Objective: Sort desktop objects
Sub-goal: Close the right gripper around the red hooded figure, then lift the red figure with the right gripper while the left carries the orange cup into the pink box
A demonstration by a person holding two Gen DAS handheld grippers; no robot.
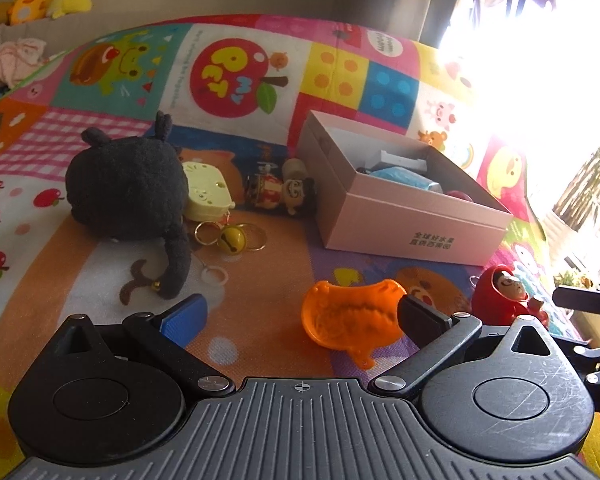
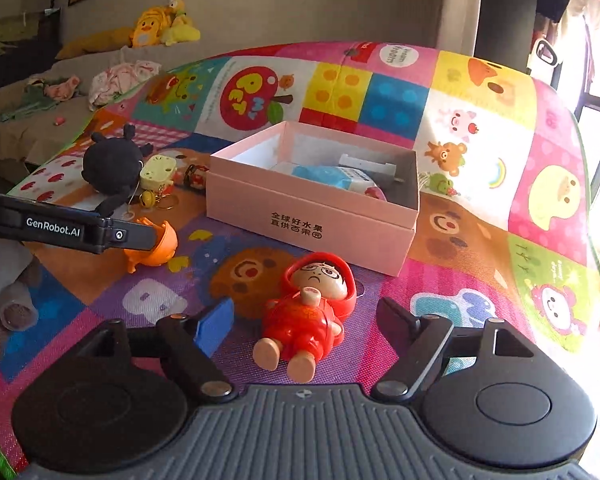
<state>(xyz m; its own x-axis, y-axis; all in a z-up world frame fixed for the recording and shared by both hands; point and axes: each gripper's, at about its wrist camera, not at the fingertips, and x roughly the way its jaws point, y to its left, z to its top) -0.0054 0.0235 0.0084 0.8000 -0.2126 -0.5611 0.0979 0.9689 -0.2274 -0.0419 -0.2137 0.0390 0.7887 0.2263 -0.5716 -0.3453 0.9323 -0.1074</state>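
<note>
Lying on its back between the right gripper's (image 2: 304,320) spread jaws, the red doll (image 2: 308,312) looks like hard, glossy plastic: light, rigid, likely slippery on its rounded body. Best hold judged across the waist, below the big head; the head would tip it. Jaws are wide apart, neither pad touching the doll, nothing held. No earlier view, so only that. Just ahead of this gripper sits the pink box (image 2: 312,216), already holding a few items. Off to its left, the left gripper (image 1: 300,320) is also released, with the orange toy (image 1: 352,316) between its jaws, ungrasped.
</note>
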